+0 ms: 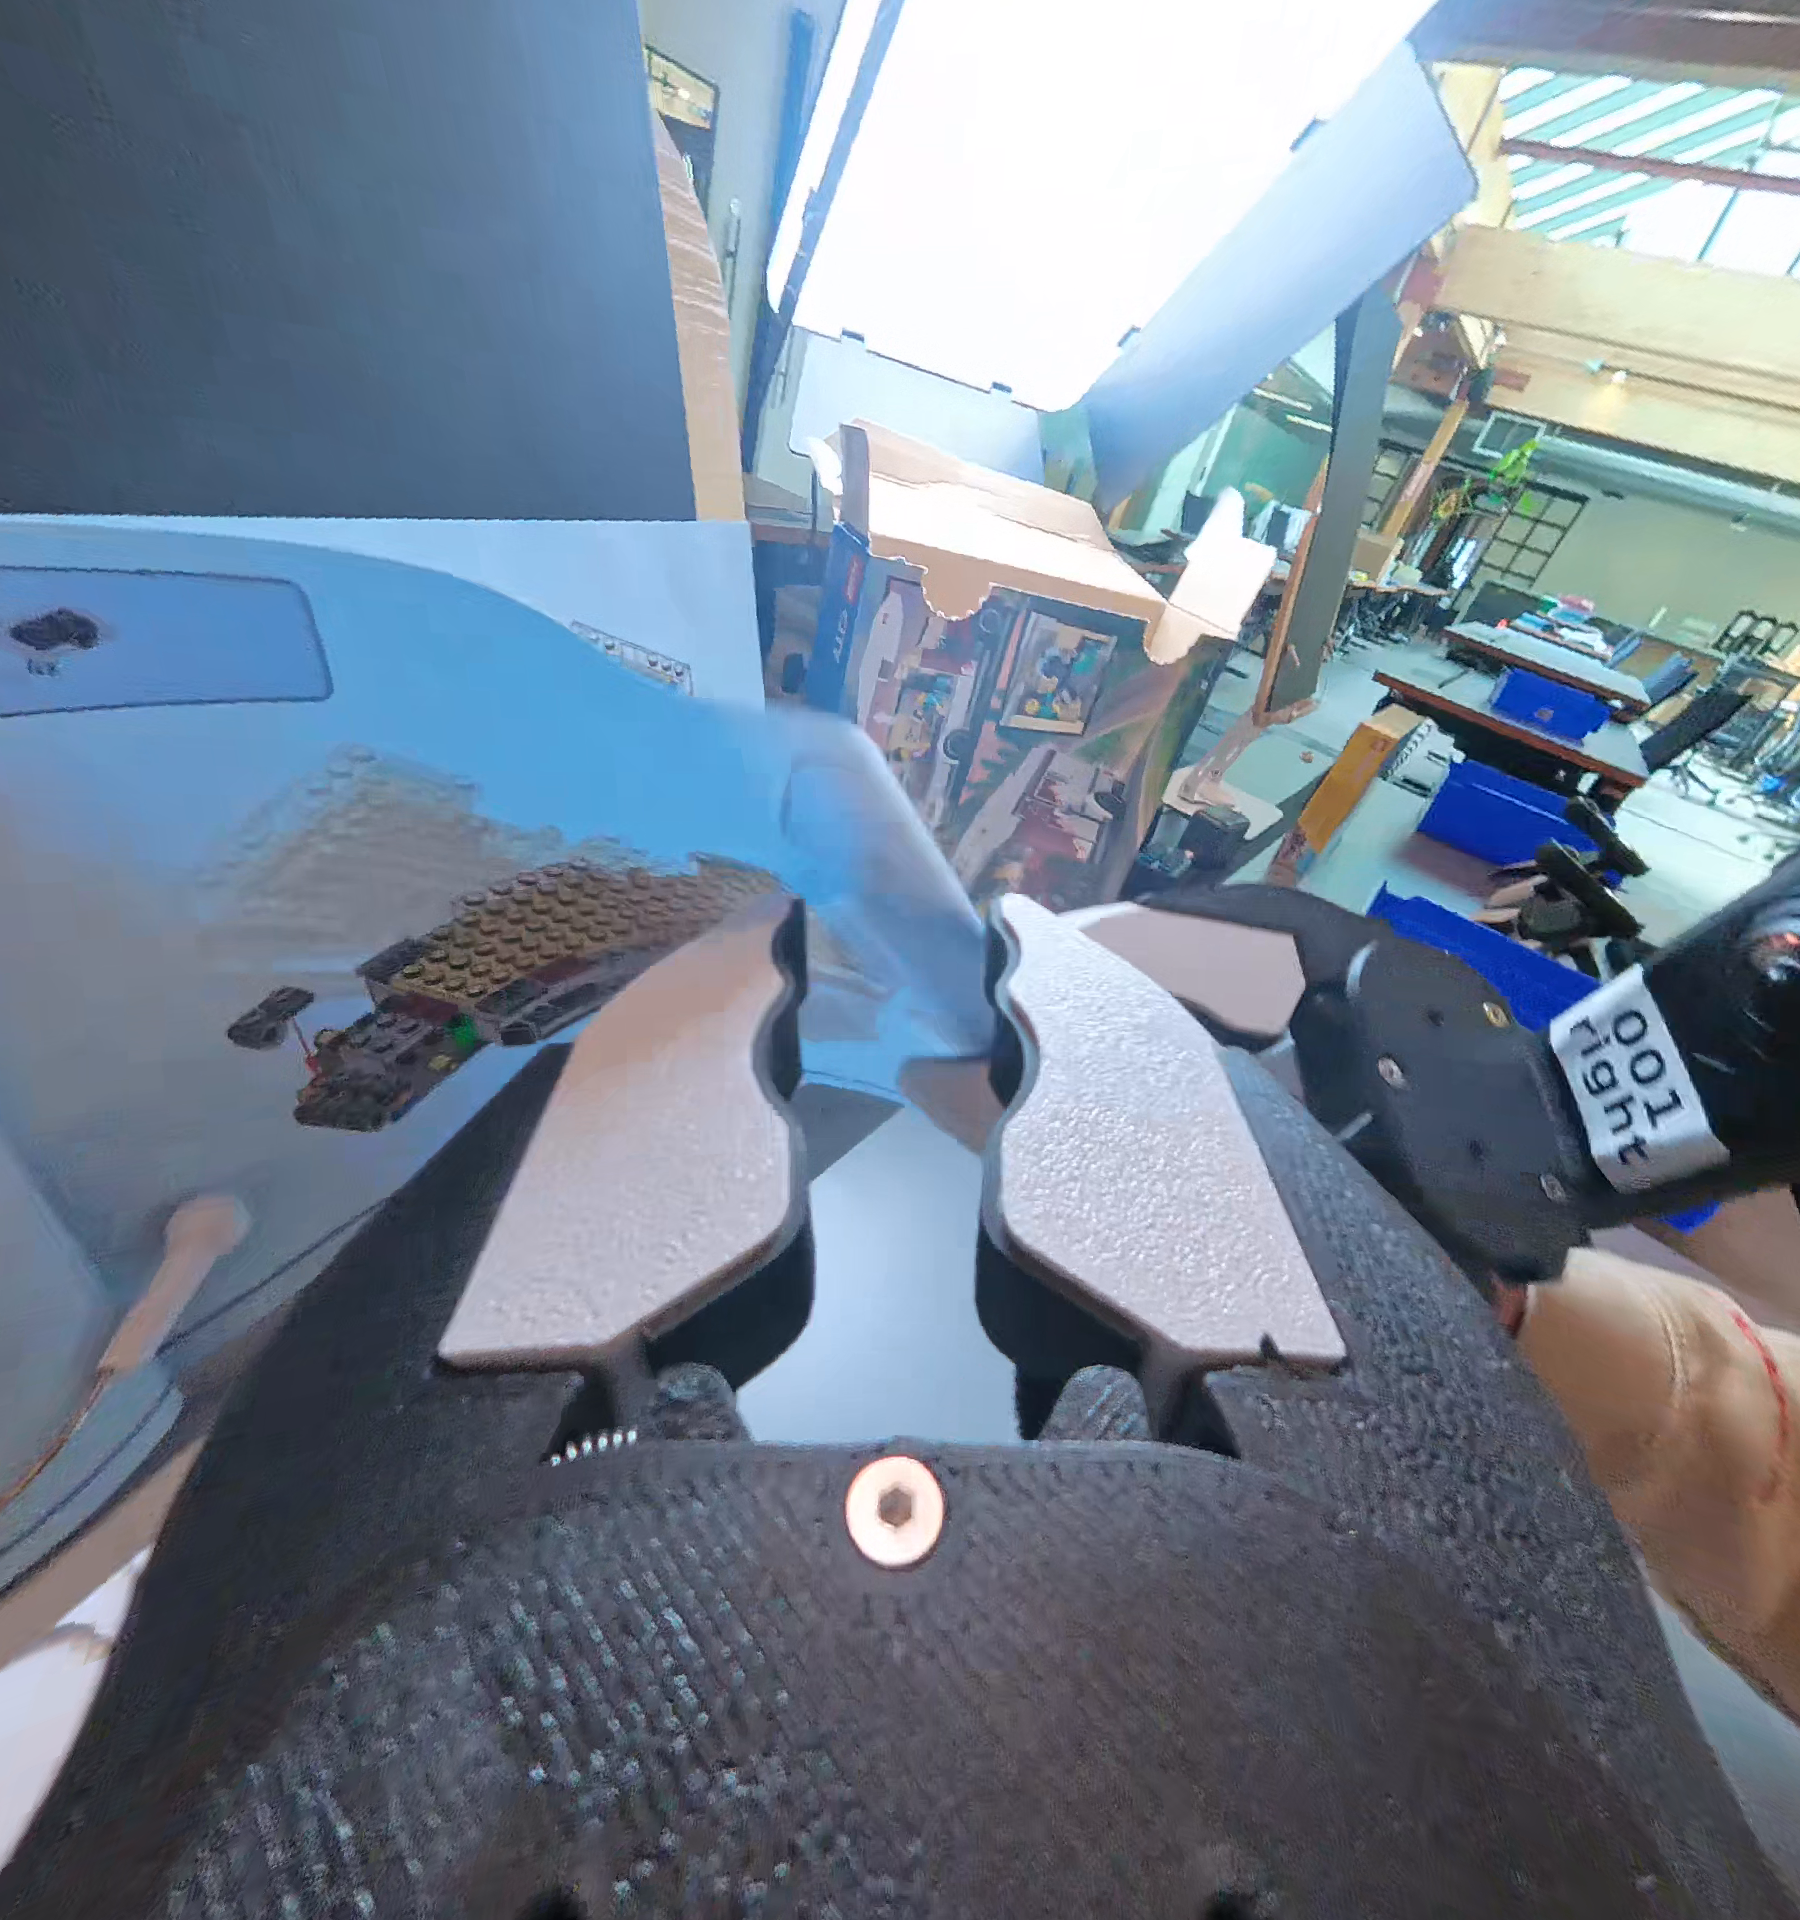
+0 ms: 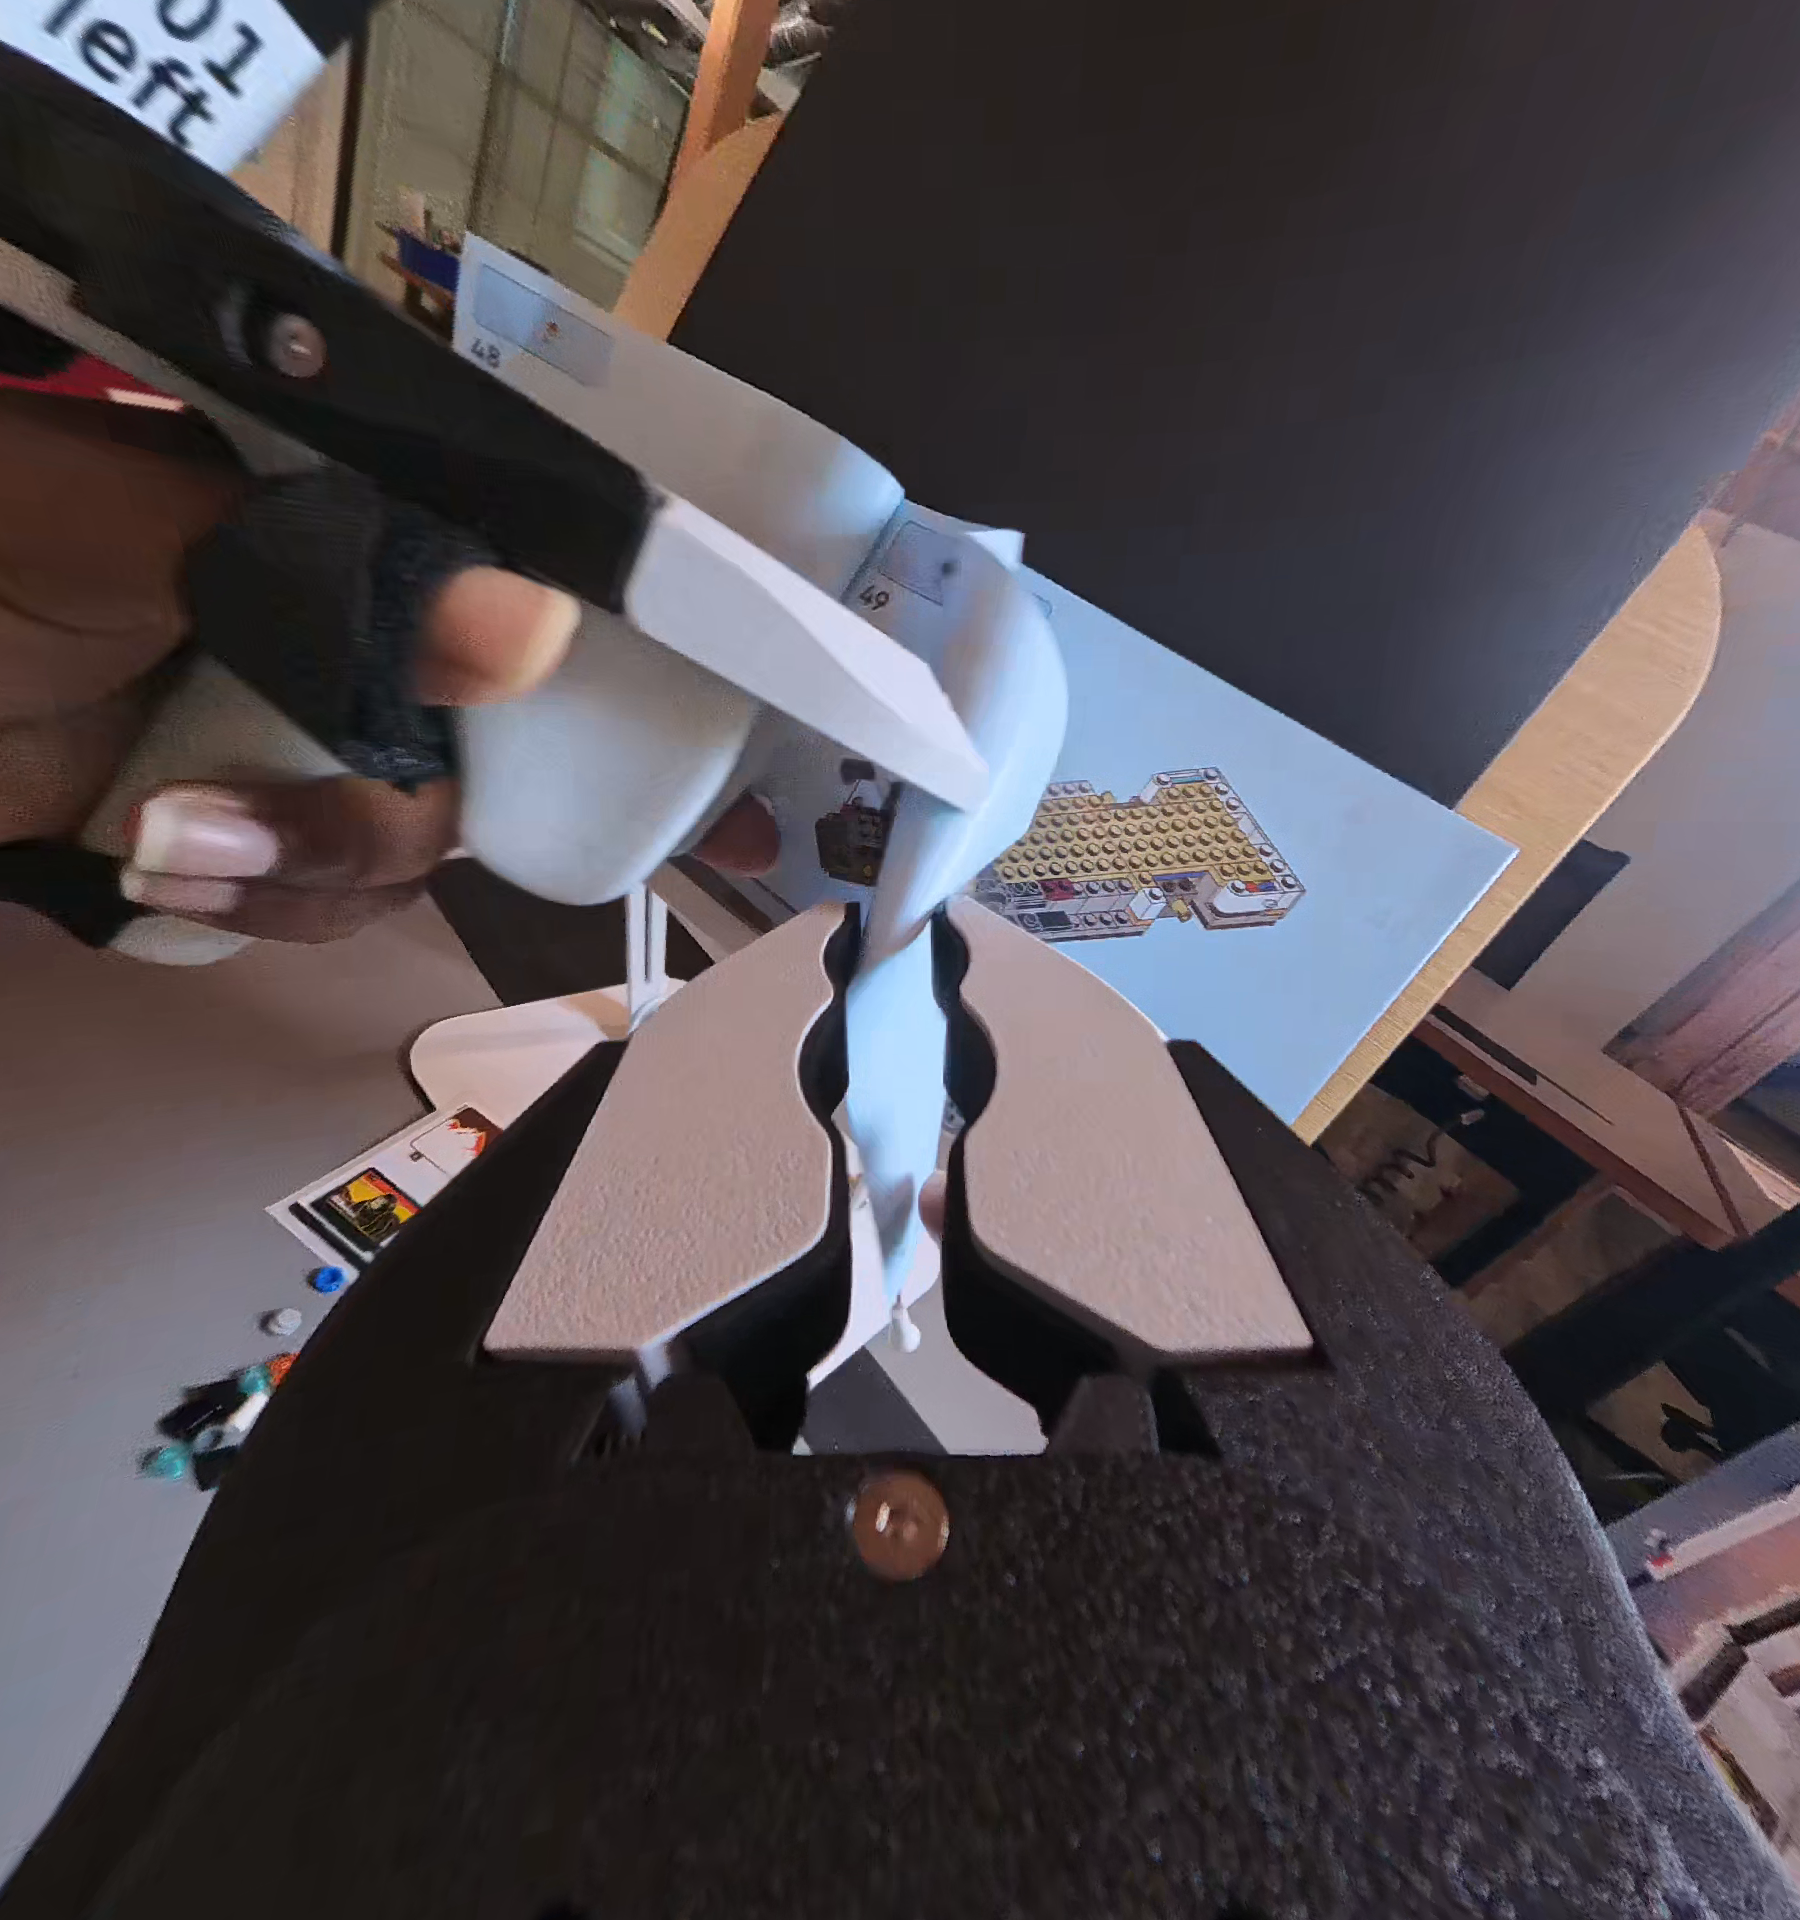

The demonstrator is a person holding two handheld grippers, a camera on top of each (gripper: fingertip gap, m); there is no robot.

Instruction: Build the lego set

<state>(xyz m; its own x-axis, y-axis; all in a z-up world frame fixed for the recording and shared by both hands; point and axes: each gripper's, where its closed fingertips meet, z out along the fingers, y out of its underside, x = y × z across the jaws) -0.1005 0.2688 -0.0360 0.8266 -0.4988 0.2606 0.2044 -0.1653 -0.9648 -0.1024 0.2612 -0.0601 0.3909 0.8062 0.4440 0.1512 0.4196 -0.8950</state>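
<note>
The right wrist view shows the right gripper pinching a curled pale-blue page of an instruction booklet; both fingertips press against the paper, which runs down the narrow gap between them. Just beyond, the left gripper reaches in from the upper left, one of its white fingers lying over the bent page, with a person's hand behind it. Farther back the booklet stands open on a white stand, showing a drawing of a tan brick model. Small loose bricks lie on the table to the near left.

In the left wrist view the left gripper is spread apart, the blurred page passing between its fingers and touching the right one. The right gripper's body shows at the right, and a toy box stands beyond.
</note>
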